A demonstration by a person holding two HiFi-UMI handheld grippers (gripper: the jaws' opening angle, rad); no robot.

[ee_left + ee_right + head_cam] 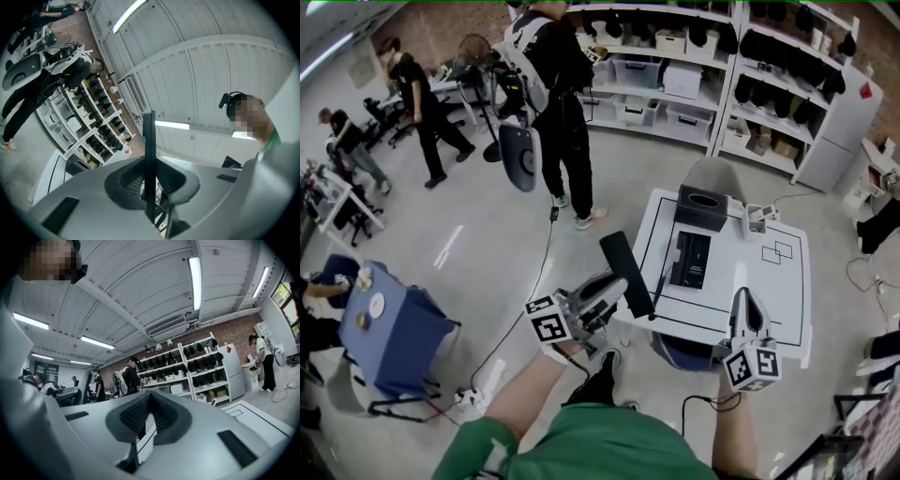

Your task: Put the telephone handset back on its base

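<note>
The left gripper (611, 289) is closed on the black handset (626, 275), which it holds in the air at the edge of the table (787, 281). The base (689, 260) lies on the table, at 2 o'clock from the handset. The right gripper (744, 302) has its jaws together and holds nothing.

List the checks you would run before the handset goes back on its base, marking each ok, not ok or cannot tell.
1. Grip on the handset: ok, the left gripper has its jaws closed on it.
2. Base in view on the table: ok.
3. Top of the base free: ok, nothing lies on it.
4. Handset above the base: not ok, it is held to the left of the base, by the table's edge.
5. Right gripper free to help: ok, jaws together with nothing between them.
6. Cord routing: cannot tell.
</note>
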